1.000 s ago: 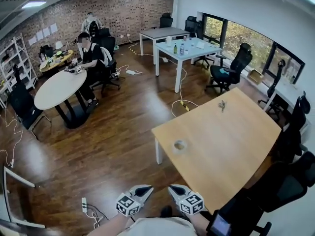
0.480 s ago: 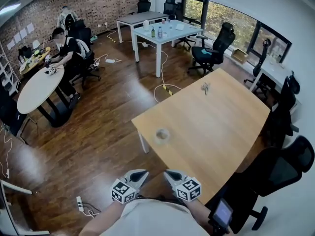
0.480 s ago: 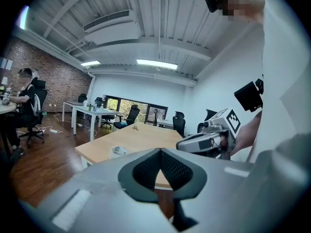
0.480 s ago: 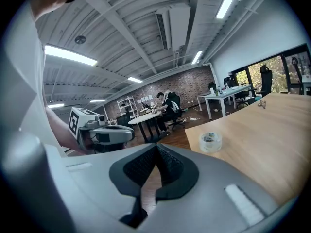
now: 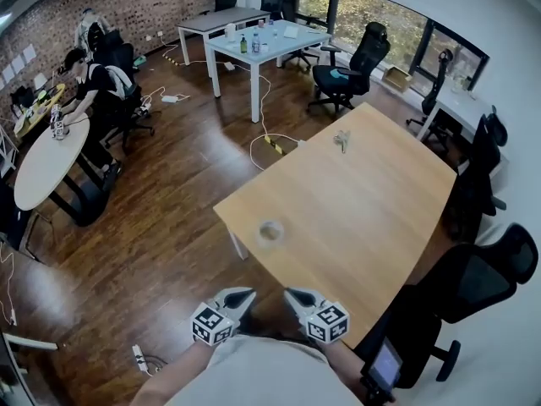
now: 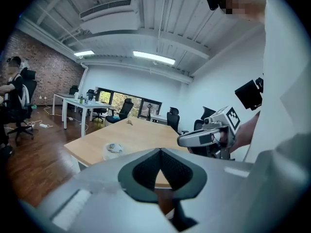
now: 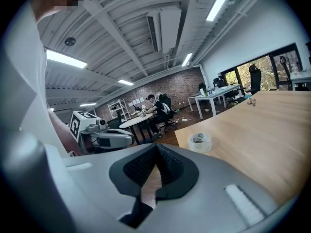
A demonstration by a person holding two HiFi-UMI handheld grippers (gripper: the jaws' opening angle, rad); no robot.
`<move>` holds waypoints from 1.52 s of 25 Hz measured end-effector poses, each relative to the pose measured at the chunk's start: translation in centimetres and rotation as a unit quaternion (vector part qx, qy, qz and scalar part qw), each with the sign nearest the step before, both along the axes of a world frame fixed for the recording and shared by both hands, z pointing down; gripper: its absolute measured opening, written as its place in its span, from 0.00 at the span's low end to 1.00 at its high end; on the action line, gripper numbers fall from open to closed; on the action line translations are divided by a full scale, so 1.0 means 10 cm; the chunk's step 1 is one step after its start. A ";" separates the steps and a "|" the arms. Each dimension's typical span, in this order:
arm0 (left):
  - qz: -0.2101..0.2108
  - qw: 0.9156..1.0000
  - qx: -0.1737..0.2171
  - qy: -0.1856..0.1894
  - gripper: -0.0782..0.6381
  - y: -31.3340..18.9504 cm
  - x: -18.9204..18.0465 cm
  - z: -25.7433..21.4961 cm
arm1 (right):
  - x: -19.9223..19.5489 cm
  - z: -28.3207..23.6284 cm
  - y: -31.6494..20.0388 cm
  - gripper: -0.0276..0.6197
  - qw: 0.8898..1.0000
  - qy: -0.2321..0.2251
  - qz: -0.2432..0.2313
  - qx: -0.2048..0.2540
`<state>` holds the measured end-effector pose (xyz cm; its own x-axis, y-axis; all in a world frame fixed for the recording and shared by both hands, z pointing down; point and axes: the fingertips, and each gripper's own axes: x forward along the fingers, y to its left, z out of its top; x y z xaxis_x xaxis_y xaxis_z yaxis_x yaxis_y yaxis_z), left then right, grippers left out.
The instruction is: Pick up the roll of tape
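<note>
The left gripper (image 5: pixel 243 295) and the right gripper (image 5: pixel 294 295) are side by side low in the head view, over the wooden floor (image 5: pixel 161 252) just short of the table (image 5: pixel 372 210), both pinched to a narrow tip with nothing in them, while the roll of tape (image 5: pixel 270 231) lies on the tabletop near its closest corner, apart from both. In the left gripper view the dark pads meet at their tips, empty, and the roll sits on the table beyond them, a little to the left. In the right gripper view the pads likewise touch at the tip around nothing, with the roll ahead, slightly to the right.
</note>
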<state>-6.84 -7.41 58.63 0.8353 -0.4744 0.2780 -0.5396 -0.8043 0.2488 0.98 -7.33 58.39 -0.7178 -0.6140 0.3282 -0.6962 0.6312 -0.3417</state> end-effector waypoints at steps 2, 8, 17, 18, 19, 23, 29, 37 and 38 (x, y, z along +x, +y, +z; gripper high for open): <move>0.013 1.000 0.002 0.004 0.12 -0.14 0.02 0.01 | 0.00 0.01 -0.09 0.05 1.000 0.001 0.012 0.000; 0.052 0.999 0.009 0.012 0.12 -0.58 -0.09 -0.06 | -0.18 -0.01 -0.53 0.05 0.999 0.015 0.044 0.005; 0.119 0.993 -0.012 -0.002 0.12 -0.98 -0.52 -0.01 | -0.54 -0.14 -0.95 0.05 0.996 0.027 0.085 0.009; 0.126 0.992 -0.012 -0.005 0.12 -1.01 -0.54 0.01 | -0.55 -0.13 -0.96 0.05 0.995 0.026 0.091 0.007; 0.131 0.991 -0.014 -0.007 0.12 -1.04 -0.57 0.03 | -0.57 -0.12 -0.96 0.05 0.995 0.025 0.096 0.004; 0.147 0.989 -0.021 -0.008 0.12 -1.10 -0.57 0.13 | -0.49 -0.03 -0.95 0.05 0.992 0.024 0.122 -0.010; 0.180 0.983 -0.018 -0.019 0.12 -1.17 -0.34 0.12 | -0.34 0.03 -1.00 0.05 0.989 0.015 0.142 -0.030; 0.193 0.979 -0.027 -0.056 0.12 -1.29 -0.06 0.24 | -0.12 0.10 -1.13 0.05 0.990 0.007 0.133 -0.044; 0.196 0.979 -0.024 -0.061 0.12 -1.31 -0.01 0.24 | -0.09 0.11 -1.15 0.05 0.990 0.005 0.132 -0.045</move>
